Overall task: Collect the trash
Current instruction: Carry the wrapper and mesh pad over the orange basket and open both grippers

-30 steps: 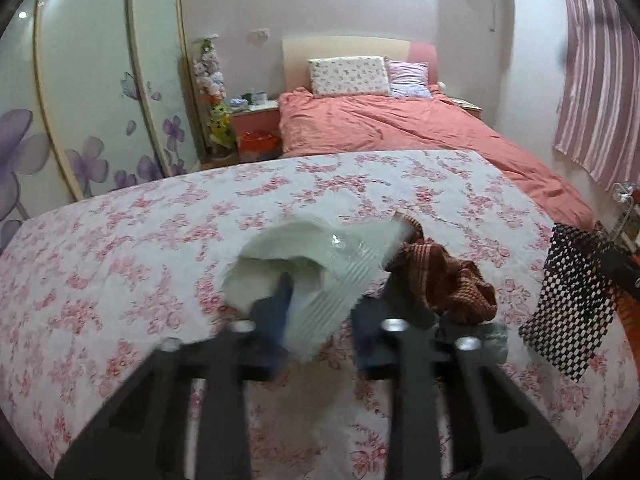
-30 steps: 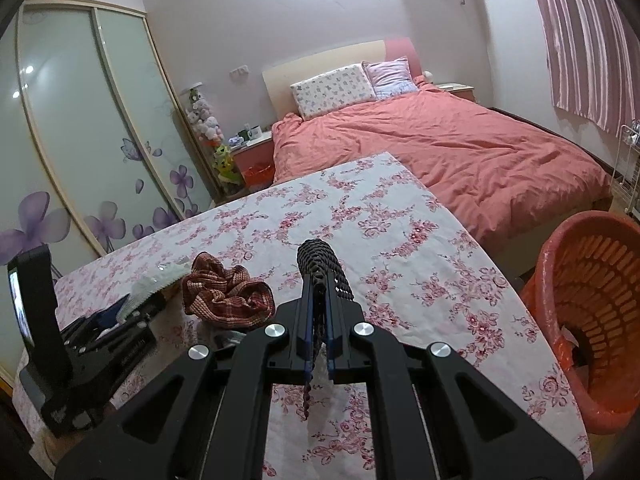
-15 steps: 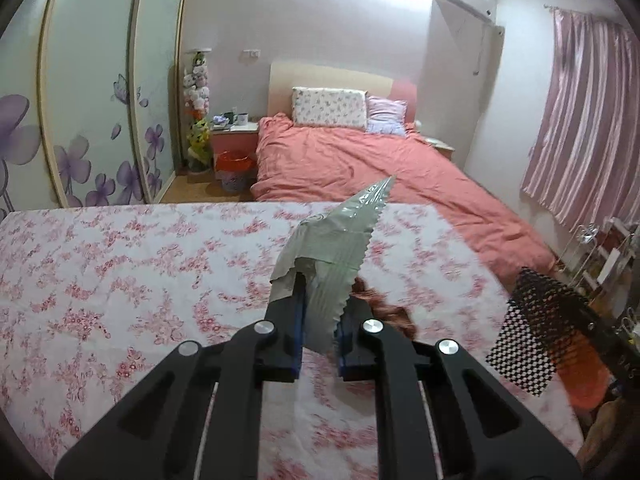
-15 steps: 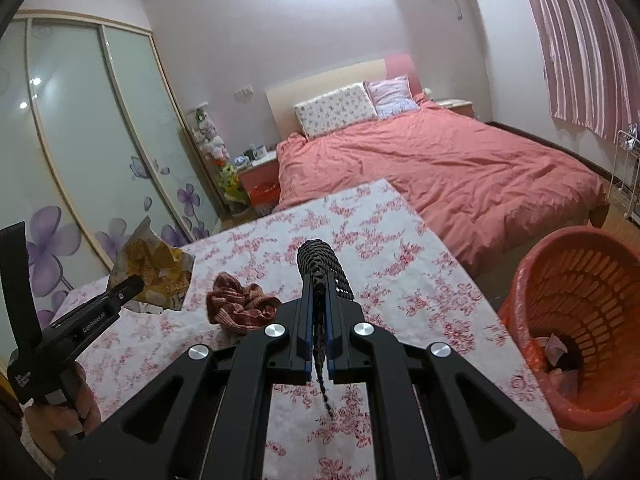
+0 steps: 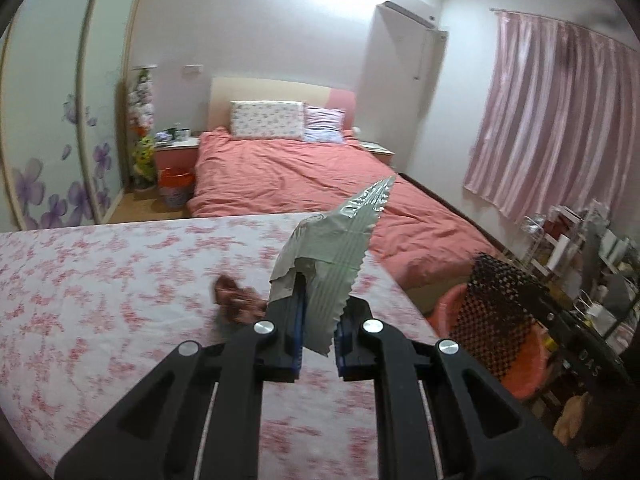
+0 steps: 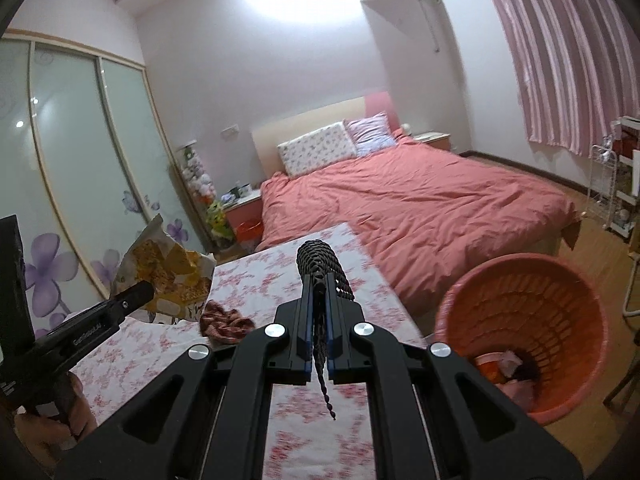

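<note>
My left gripper [image 5: 318, 336] is shut on an empty snack wrapper [image 5: 340, 240], silver inside and yellow outside, held above the floral table [image 5: 100, 280]. It also shows in the right wrist view [image 6: 168, 276] at the left. My right gripper [image 6: 318, 344] is shut on a black mesh piece [image 6: 320, 264], held above the table's right part; the mesh also shows in the left wrist view [image 5: 496, 308]. An orange trash basket [image 6: 560, 304] stands on the floor right of the table, with some trash at its bottom.
A brown plaid scrunchie [image 6: 224, 320] lies on the table. A bed with a coral cover [image 6: 420, 200] is behind the table. A white rack [image 6: 616, 184] stands at the right by the pink curtain. A small orange bin [image 5: 174, 186] sits by the nightstand.
My left gripper took the wrapper off the table and lifted it, swinging right toward the basket. My right gripper rose with the mesh and moved toward the basket.
</note>
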A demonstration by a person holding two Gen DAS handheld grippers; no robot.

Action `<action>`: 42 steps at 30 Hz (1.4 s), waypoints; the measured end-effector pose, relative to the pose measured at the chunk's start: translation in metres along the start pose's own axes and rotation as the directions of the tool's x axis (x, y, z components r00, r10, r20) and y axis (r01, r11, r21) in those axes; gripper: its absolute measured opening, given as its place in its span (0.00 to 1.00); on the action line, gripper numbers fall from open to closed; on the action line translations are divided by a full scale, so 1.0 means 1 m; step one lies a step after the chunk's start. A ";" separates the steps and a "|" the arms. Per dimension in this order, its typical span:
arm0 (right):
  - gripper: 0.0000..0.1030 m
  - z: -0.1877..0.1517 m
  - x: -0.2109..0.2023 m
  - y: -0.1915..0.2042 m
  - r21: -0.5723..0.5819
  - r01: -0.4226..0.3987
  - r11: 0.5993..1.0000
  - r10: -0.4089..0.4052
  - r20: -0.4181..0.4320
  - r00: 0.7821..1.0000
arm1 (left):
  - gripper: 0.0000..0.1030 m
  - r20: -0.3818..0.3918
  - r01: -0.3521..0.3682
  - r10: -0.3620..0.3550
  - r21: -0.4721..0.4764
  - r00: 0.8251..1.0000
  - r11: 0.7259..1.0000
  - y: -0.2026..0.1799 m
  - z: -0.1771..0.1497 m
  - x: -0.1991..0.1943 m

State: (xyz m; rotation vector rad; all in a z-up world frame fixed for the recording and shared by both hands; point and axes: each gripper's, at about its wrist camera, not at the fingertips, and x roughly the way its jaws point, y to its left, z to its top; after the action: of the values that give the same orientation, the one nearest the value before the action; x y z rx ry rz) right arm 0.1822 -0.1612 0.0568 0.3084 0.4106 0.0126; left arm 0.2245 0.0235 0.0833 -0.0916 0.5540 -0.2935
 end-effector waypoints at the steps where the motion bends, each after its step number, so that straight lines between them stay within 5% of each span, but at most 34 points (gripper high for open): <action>1: 0.05 0.001 -0.004 -0.008 0.006 0.018 1.000 -0.018 0.009 1.000 | 0.12 -0.004 0.014 -0.014 0.004 1.000 1.000 -0.007 -0.001 0.000; 17: 0.05 0.008 -0.021 -0.084 0.076 0.161 0.984 -0.167 0.081 0.983 | 0.12 -0.086 0.265 -0.259 0.069 0.962 0.962 -0.123 -0.019 0.033; 39: 0.05 0.004 -0.003 -0.163 0.203 0.223 0.953 -0.240 0.060 0.969 | 0.13 -0.234 0.398 -0.371 0.079 0.899 0.914 -0.207 -0.050 0.122; 42: 0.11 0.002 0.007 -0.173 0.208 0.233 0.950 -0.246 0.037 0.969 | 0.26 -0.267 0.385 -0.351 0.087 0.897 0.919 -0.211 -0.059 0.140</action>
State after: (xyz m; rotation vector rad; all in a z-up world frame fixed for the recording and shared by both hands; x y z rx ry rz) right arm 0.1802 -0.3264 0.0042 0.4570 0.3854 -0.2781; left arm 0.2535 -0.2203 -0.0026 -0.0246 0.7625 -0.7220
